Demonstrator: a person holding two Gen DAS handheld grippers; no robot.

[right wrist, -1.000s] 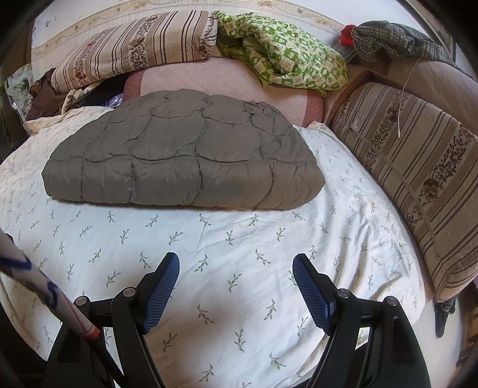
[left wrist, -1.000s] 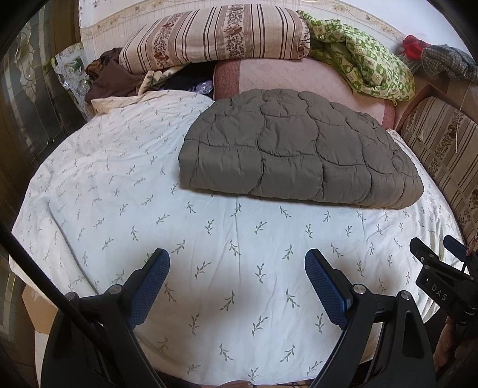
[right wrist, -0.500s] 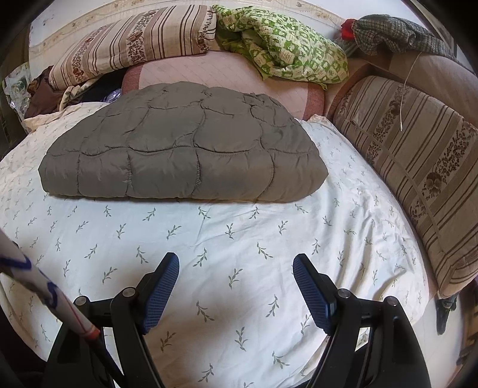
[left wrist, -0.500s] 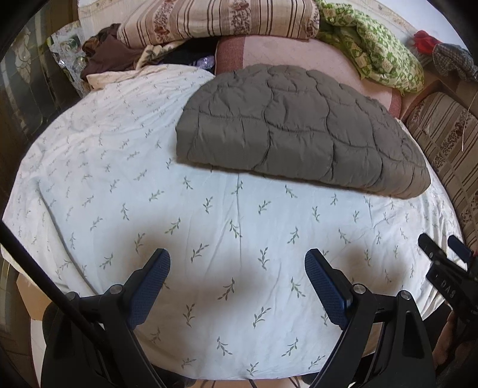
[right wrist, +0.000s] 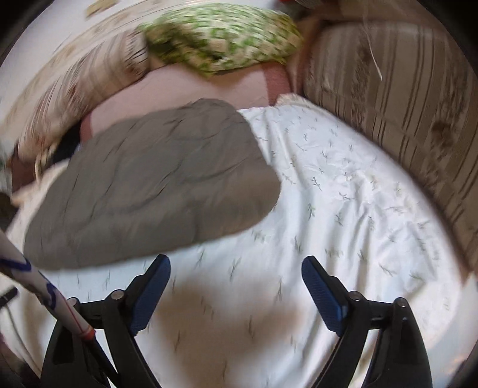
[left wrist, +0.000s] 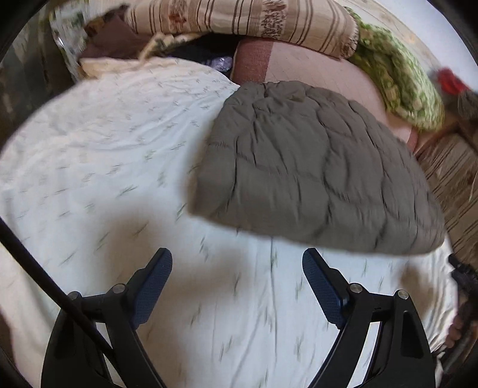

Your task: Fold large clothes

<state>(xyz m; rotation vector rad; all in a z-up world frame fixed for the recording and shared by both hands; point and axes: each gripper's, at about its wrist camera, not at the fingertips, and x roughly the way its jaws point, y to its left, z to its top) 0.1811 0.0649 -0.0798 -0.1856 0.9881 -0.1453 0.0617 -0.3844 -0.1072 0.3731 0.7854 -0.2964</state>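
Leaf-print bedsheet (left wrist: 98, 167), folded grey quilted coat (left wrist: 313, 179) now nearer, both grippers' fingers (left wrist: 155, 283) spread, empty.

The quilted garment (left wrist: 316, 176) lies on the bed sheet (left wrist: 104, 167), before stacked pillows (left wrist: 245, 21).

both wrist views looked forward low over the bed (left wrist: 89, 167), sharing the grey quilted garment (left wrist: 313, 179) near ahead

left gripper (left wrist: 237, 262): black frame, blue textured pads, silver screws | right gripper (right wrist: 236, 270): same, apparently
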